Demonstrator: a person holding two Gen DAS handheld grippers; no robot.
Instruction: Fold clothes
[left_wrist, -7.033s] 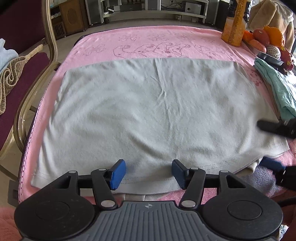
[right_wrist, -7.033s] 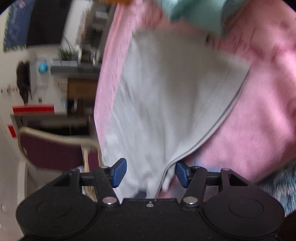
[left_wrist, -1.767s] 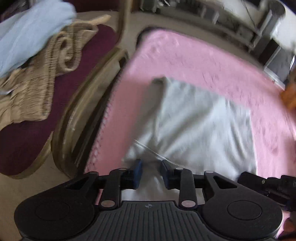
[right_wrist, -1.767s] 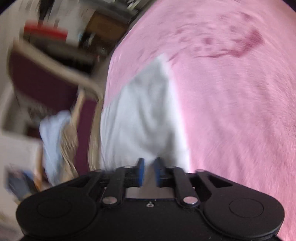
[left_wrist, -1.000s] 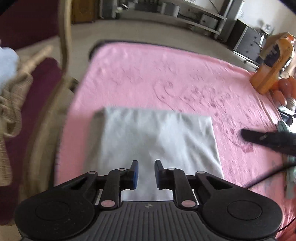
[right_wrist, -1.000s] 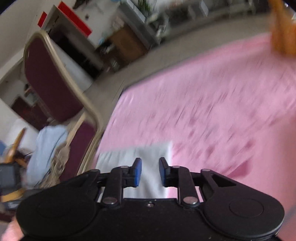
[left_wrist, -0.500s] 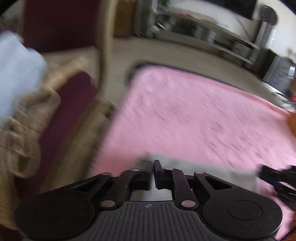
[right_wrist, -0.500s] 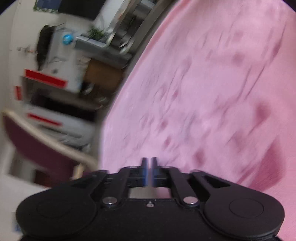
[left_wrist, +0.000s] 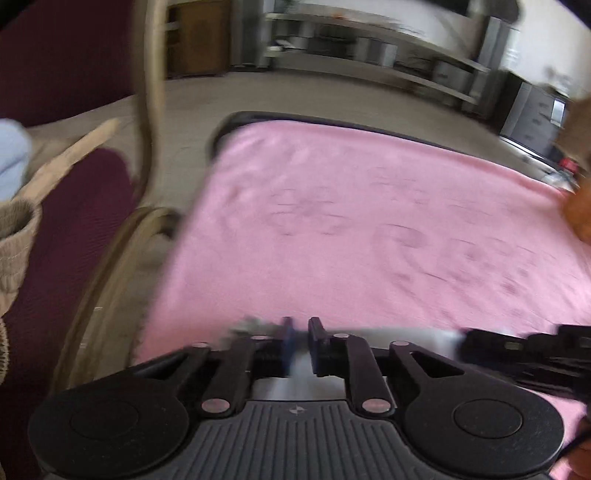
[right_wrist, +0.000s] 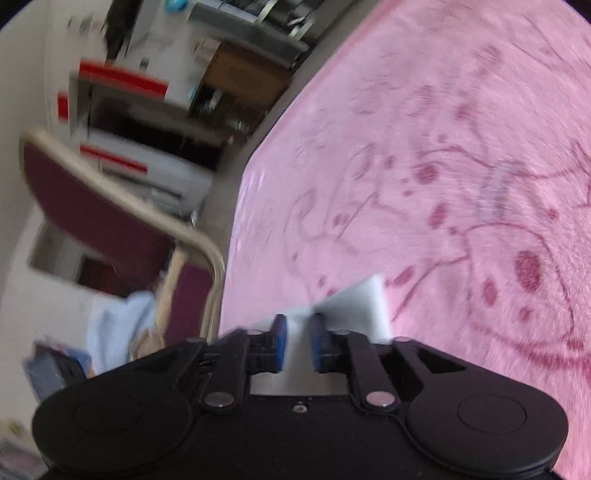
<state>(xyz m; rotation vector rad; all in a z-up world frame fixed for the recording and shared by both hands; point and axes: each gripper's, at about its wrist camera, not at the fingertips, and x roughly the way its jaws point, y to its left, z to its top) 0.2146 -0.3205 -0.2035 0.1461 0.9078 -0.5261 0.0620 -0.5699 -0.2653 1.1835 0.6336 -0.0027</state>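
Note:
The folded grey garment (left_wrist: 424, 335) shows only as a thin blurred strip at my fingertips, low over the pink blanket (left_wrist: 369, 221). My left gripper (left_wrist: 300, 332) is shut on its edge, with cloth between the narrow pads. To the right, my right gripper (left_wrist: 517, 350) holds the same edge. In the right wrist view a pale corner of the garment (right_wrist: 364, 301) sticks out past my right gripper (right_wrist: 298, 328), whose jaws are closing with the cloth pinched between the blue pads. The rest of the garment is hidden under both grippers.
A maroon chair with a tan frame (left_wrist: 144, 122) stands close to the blanket's left edge, with a beige knit (left_wrist: 14, 236) and light-blue cloth (right_wrist: 118, 325) on its seat. An orange object (left_wrist: 580, 206) is at the far right. Shelves and cabinets line the far wall.
A second ago the folded grey cloth lay spread ahead of the left gripper; now only a strip shows at the fingertips. Both grippers moved lower over the blanket and the right one rolled.

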